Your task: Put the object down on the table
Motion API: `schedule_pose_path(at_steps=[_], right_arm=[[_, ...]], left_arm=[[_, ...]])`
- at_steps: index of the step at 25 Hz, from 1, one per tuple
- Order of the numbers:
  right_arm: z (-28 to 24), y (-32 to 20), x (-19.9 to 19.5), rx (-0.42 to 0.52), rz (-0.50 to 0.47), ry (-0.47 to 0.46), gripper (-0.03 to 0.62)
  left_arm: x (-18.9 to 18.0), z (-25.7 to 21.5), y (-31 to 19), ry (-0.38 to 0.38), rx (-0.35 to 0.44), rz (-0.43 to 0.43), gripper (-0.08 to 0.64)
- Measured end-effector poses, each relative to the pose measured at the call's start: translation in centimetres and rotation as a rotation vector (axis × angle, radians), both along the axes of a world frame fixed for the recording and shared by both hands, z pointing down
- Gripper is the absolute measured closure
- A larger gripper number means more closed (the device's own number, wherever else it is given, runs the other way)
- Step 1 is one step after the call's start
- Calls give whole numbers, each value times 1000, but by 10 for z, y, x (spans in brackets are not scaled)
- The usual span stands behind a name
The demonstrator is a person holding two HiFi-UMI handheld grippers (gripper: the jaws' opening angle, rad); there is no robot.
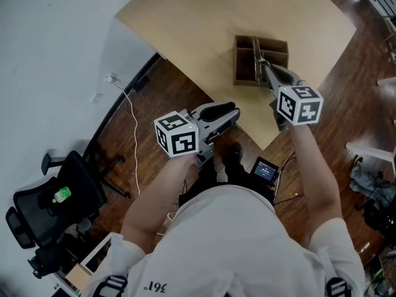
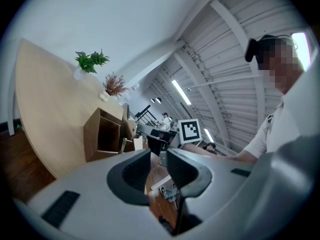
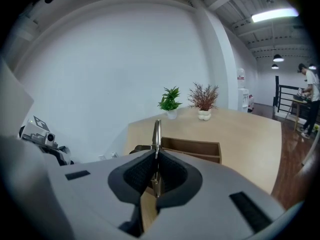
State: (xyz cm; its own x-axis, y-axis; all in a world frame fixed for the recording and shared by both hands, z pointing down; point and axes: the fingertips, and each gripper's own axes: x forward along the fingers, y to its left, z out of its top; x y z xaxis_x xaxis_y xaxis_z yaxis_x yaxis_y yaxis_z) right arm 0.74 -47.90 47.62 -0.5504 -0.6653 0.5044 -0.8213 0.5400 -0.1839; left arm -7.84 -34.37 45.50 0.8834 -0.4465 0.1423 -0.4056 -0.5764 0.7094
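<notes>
My right gripper [image 1: 265, 67] is shut on a thin metal utensil [image 1: 255, 51] that sticks out past its tips. It hovers over the near side of a brown wooden divider box [image 1: 244, 74] on the light wooden table [image 1: 185, 23]. In the right gripper view the utensil [image 3: 157, 130] stands edge-on between the pads, with the box [image 3: 196, 147] just behind it. My left gripper [image 1: 235, 111] hangs over the floor beside the table's near edge. Its jaws stand slightly apart with nothing between them [image 2: 158, 156]. The box [image 2: 102, 134] lies ahead of it to the left.
Two potted plants [image 3: 170, 102] [image 3: 203, 99] stand at the table's far end. A black office chair [image 1: 55, 203] carrying a green bottle [image 1: 61, 195] is at the lower left on the wooden floor. A white cable [image 1: 133, 125] runs across the floor. A small screen device [image 1: 266, 170] lies by my feet.
</notes>
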Motion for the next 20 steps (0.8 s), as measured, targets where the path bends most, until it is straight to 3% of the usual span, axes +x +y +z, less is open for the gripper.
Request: schedule_pose_path(at_steps=[5, 20], right_arm=[[2, -12, -6, 8, -15, 11, 572], [47, -16, -15, -11, -68, 158, 571]], left_arm=[[1, 0, -3, -2, 1, -6, 466], [-8, 4, 6, -1, -19, -39, 466]])
